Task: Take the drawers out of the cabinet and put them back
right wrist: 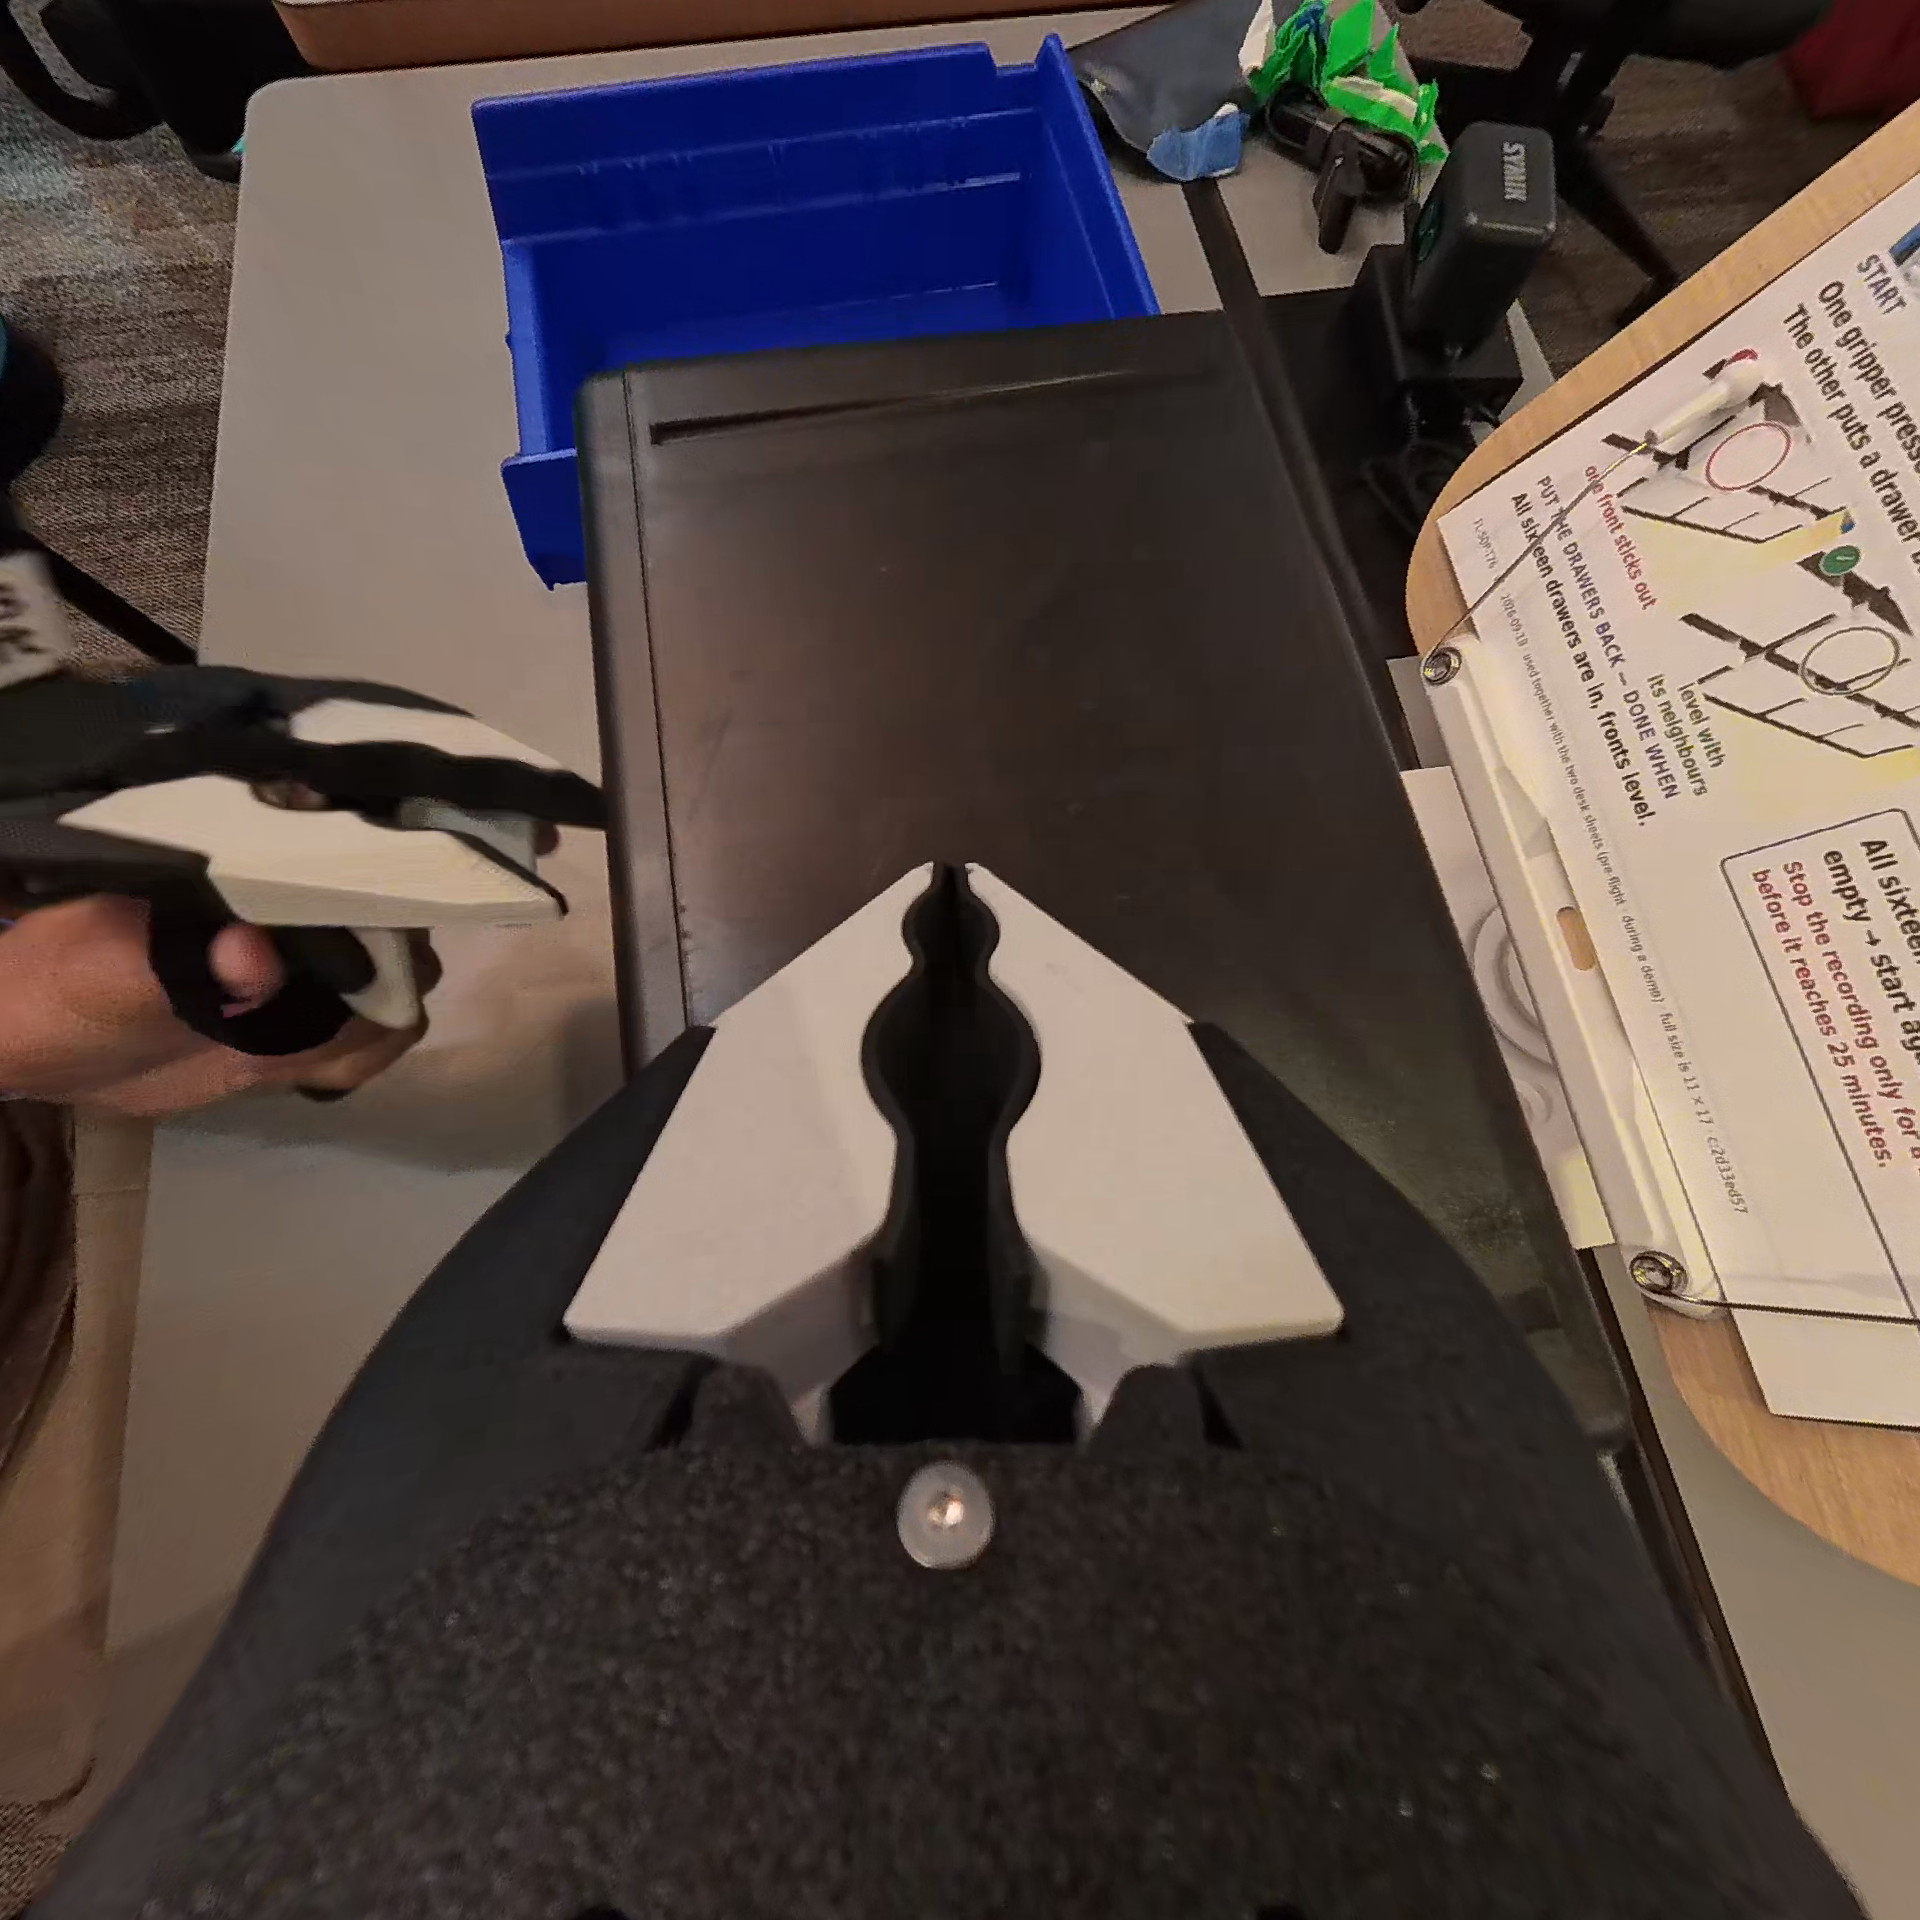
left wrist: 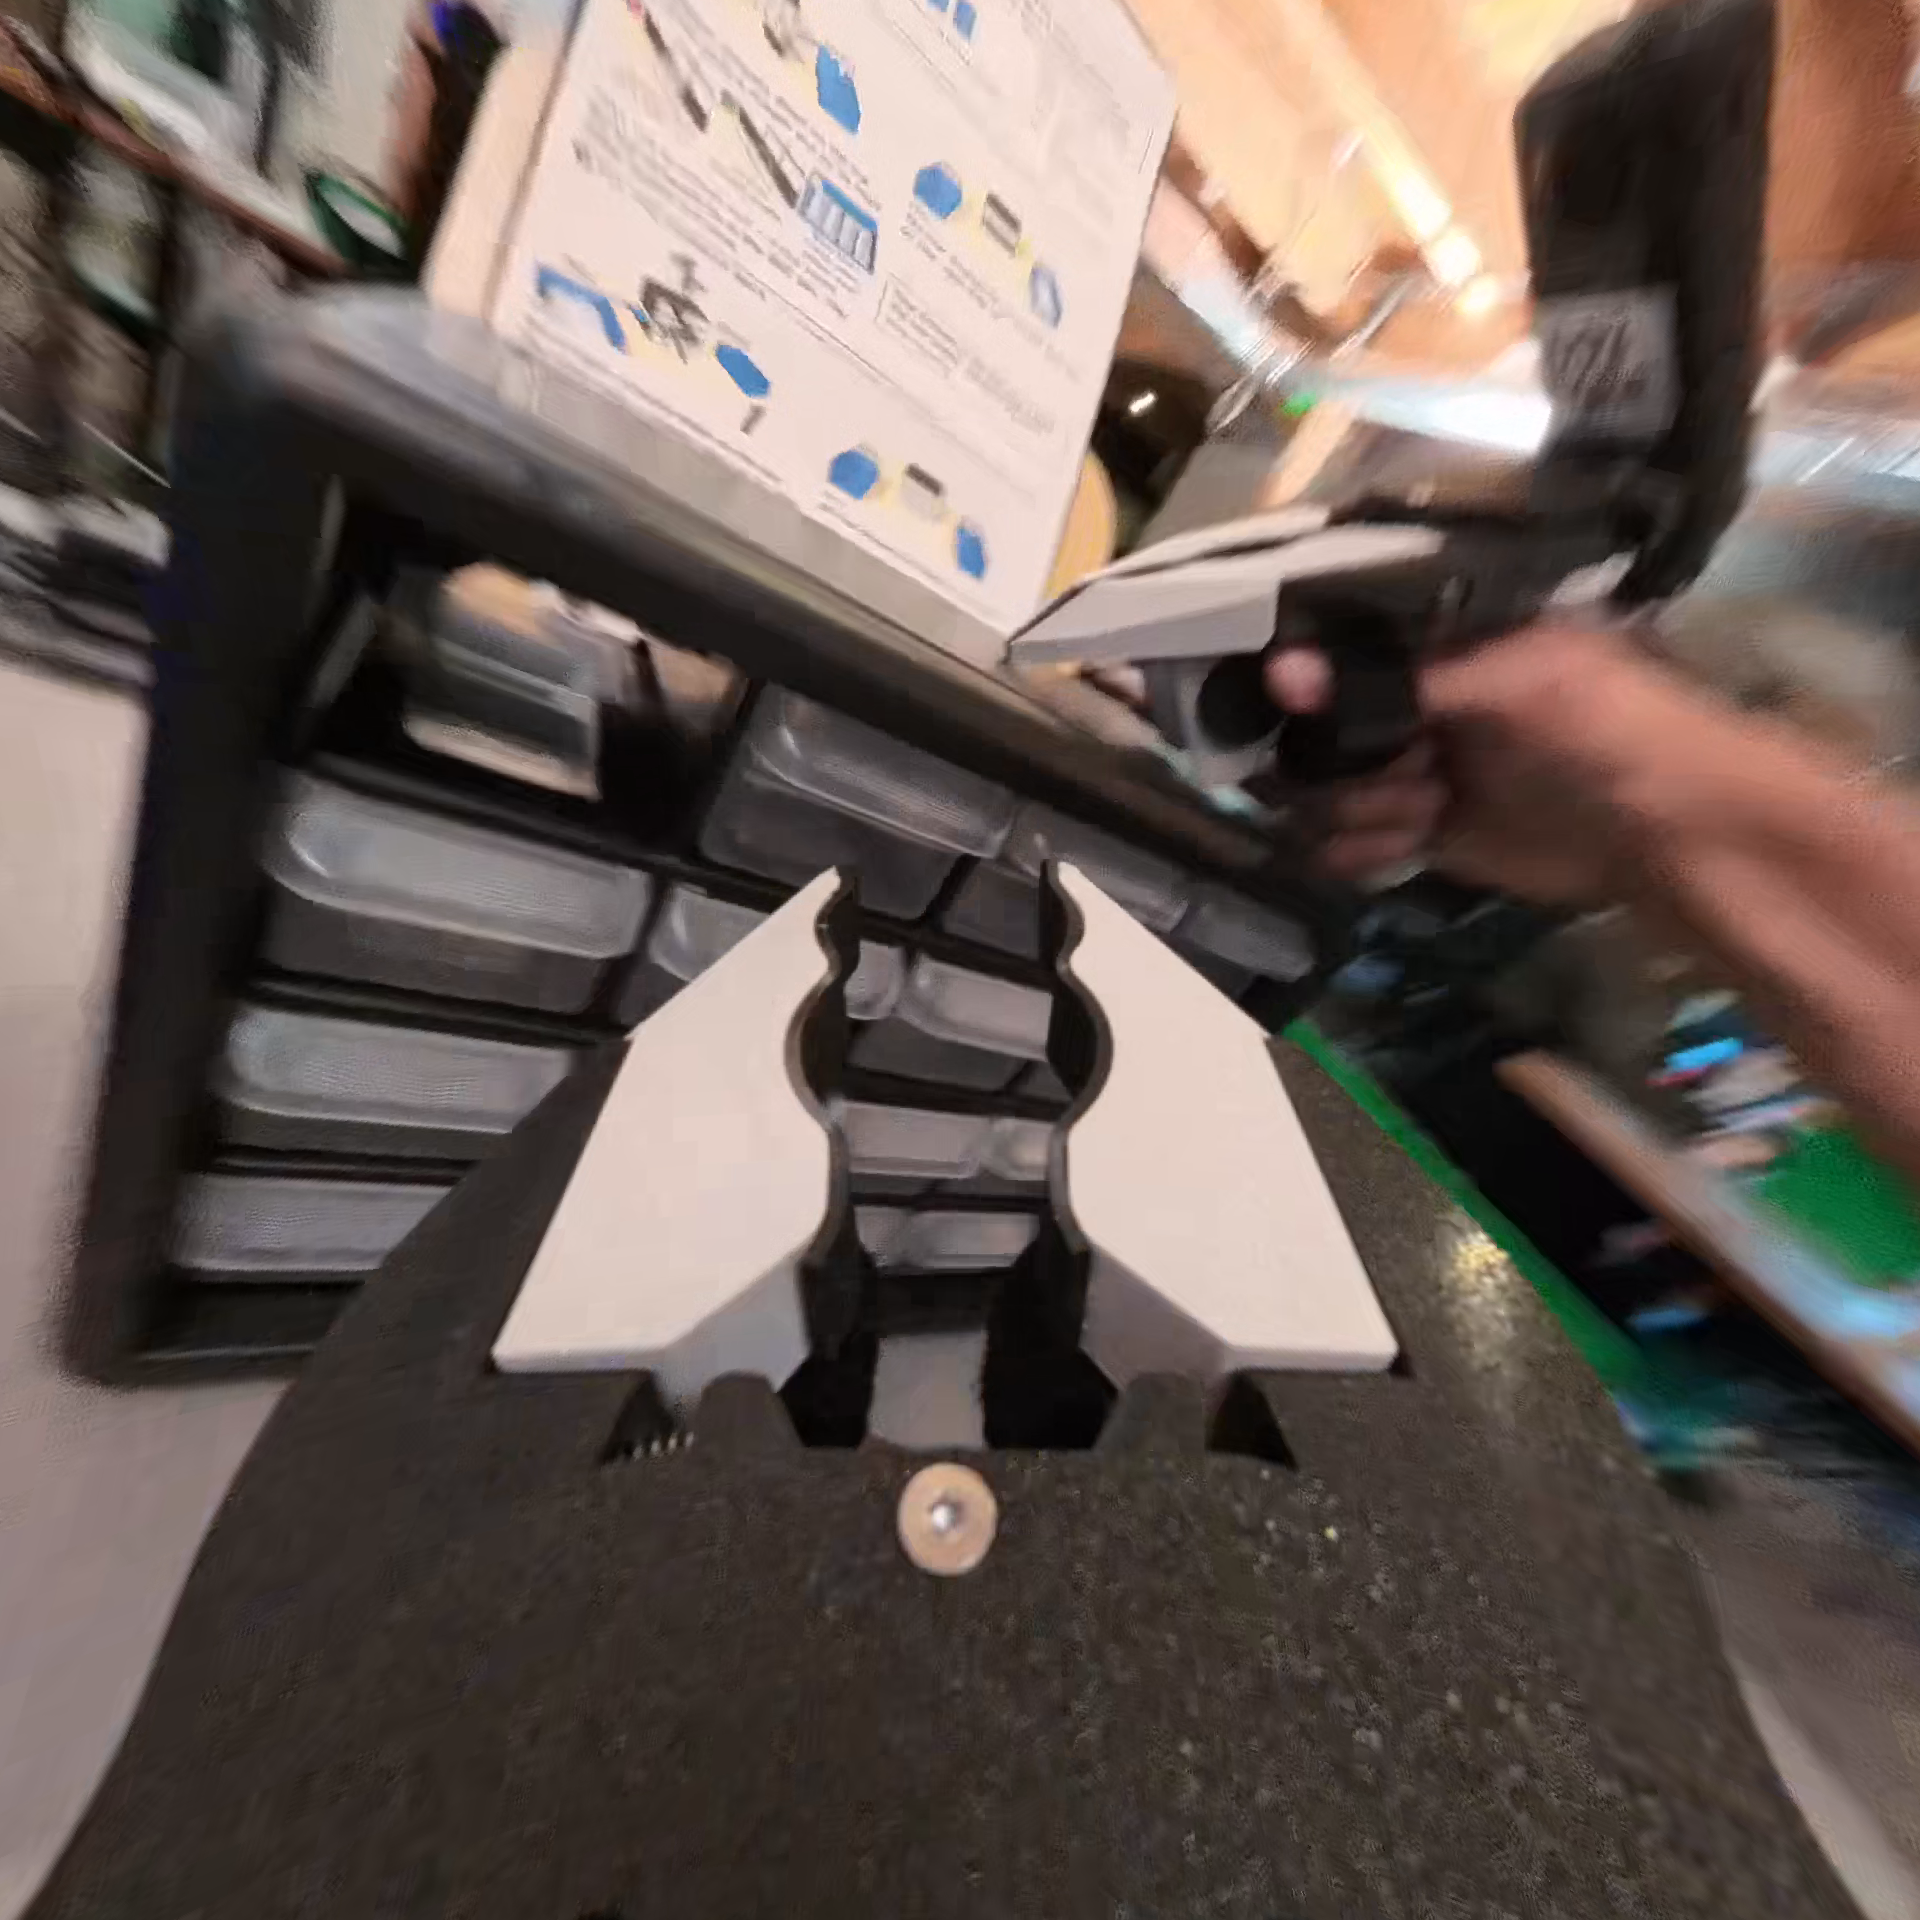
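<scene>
The cabinet (right wrist: pixel 935 665) stands on the counter (right wrist: pixel 395 416), clear drawers (left wrist: pixel 447 914) seated in its front. Left tongs (left wrist: pixel 948 894) are parted and empty, facing the drawer fronts. Right tongs (right wrist: pixel 948 871) are closed, empty, tips over the cabinet top. A blue bin (right wrist: pixel 790 218) sits behind the cabinet.

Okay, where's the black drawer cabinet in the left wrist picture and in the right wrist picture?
Left wrist view: the cabinet fills the left and middle, drawer fronts facing the camera.
Right wrist view: only the cabinet's flat top shows, centre frame.
Shared landmark: the right gripper, shut over that top.
</scene>
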The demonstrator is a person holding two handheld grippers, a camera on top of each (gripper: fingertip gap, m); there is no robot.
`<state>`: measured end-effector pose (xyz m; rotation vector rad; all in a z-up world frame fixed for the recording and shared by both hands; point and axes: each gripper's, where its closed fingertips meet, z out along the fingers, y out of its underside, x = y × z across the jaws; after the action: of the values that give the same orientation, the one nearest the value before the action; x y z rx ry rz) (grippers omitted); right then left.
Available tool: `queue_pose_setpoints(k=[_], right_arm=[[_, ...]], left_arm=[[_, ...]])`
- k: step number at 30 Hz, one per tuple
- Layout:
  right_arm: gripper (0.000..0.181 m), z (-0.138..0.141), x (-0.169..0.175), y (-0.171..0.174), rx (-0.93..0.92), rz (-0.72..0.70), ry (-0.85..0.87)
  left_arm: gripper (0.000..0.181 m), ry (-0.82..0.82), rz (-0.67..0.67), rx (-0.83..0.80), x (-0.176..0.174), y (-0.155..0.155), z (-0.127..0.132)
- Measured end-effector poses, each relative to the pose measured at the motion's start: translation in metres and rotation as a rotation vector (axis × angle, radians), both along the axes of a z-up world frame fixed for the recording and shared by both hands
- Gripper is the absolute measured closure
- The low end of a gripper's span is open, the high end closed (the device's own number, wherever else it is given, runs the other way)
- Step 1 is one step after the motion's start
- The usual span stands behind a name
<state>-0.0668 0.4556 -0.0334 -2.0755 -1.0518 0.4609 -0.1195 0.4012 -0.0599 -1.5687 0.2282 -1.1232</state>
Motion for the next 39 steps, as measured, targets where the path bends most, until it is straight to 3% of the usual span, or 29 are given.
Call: queue_pose_setpoints(k=[2,4,8,23,25,30,39], right_arm=[[0.181,0.0,0.0,0.0,-0.001,-0.002,0.01],[0.181,0.0,0.0,0.0,-0.005,-0.003,0.015],[0.18,0.0,0.0,0.0,-0.001,0.0,0.009],[0.181,0.0,0.0,0.0,-0.015,0.012,0.012],[0.18,0.0,0.0,0.0,-0.021,0.015,0.016],[0.181,0.0,0.0,0.0,-0.023,0.016,0.013],[0.181,0.0,0.0,0.0,-0.021,0.009,0.013]], left_arm=[[0.148,-0.233,-0.141,-0.11,0.006,-0.002,0.005],[0.149,-0.414,-0.18,-0.195,0.002,0.006,0.002],[0.15,-0.658,-0.236,-0.192,-0.011,0.013,0.003],[0.17,-0.823,-0.208,-0.154,-0.006,0.021,0.007],[0.179,-0.86,-0.221,-0.131,-0.007,0.017,0.012],[0.18,-0.894,-0.245,-0.13,-0.009,0.015,0.013],[0.181,-0.913,-0.307,-0.153,-0.022,-0.015,0.014]])
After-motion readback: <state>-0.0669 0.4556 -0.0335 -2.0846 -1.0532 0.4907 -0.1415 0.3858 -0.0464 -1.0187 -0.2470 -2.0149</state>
